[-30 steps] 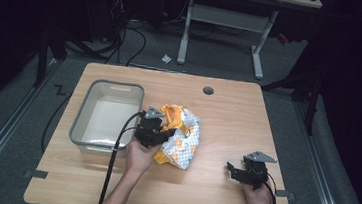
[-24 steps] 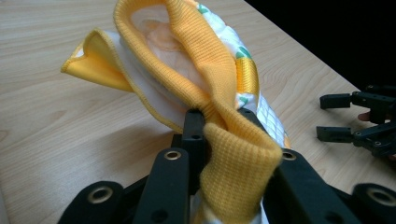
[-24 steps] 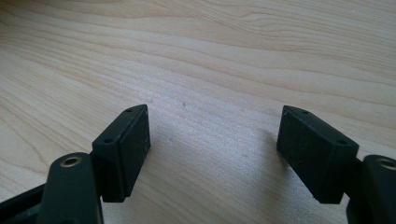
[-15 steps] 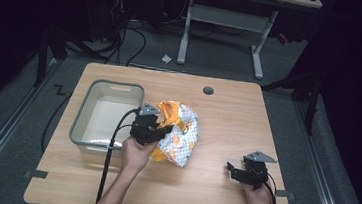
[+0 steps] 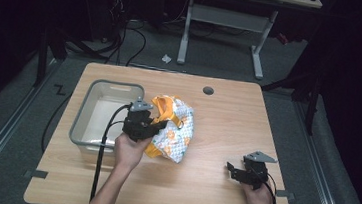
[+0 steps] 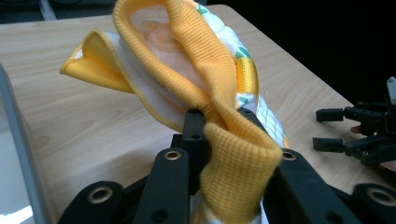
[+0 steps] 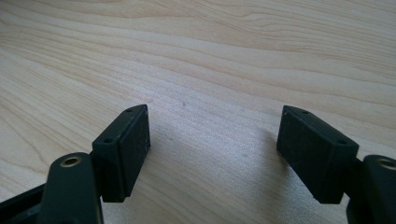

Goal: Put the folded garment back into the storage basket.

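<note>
Beside the grey tub [image 5: 98, 119] on the worktop [image 5: 227, 121], the left tongs [image 5: 159, 126] clamp the orange ribbed hem of a patterned baby garment [image 5: 176, 129], partly lifted; dropping it in the tub seems left. Right tongs [image 5: 235, 168] rest open, empty.

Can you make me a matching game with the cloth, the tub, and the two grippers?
Things:
1. cloth
2. tub
3. left gripper
4. right gripper

States:
A. open over bare wood
B. grey, at the table's left side
C. orange and white, pinched at its ribbed edge
D. shut on fabric

Pairs: 1-C, 2-B, 3-D, 4-A
</note>
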`<state>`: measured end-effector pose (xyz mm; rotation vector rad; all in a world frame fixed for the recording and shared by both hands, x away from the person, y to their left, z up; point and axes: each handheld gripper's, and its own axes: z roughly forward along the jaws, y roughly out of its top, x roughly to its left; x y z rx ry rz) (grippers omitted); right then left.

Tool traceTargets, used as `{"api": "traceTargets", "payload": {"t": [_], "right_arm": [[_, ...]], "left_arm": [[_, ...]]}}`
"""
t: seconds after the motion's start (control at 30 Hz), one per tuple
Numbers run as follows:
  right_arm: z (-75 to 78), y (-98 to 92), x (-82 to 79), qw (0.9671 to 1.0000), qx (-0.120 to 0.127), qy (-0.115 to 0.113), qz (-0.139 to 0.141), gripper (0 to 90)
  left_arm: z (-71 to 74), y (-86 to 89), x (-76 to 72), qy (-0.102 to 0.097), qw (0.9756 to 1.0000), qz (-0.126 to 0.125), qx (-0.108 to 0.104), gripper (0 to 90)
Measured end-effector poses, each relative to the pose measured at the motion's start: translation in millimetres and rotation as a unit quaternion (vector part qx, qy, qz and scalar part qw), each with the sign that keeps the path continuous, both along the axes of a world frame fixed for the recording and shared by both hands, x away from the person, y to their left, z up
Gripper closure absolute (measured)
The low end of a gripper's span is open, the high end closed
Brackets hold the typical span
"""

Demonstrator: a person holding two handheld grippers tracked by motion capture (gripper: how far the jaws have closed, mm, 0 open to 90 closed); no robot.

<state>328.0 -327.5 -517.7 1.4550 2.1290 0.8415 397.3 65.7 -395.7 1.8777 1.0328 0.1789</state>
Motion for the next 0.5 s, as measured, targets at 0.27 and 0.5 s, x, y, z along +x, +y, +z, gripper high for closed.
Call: {"api": "traceTargets", "payload": {"t": [0.27, 0.5], "right_arm": [[0.0, -0.2, 0.1, 1.0000, -0.001, -0.001, 0.002, 26.1], [0.0, 0.0, 0.0, 1.0000, 0.000, 0.000, 0.000, 26.1]], "left_arm": [[9.1, 11.2, 0.5, -0.006, 0.9999, 0.010, -0.003, 76.4], [19.4, 22.3, 1.3, -0.015, 0.9997, 0.021, -0.003, 76.4]]}}
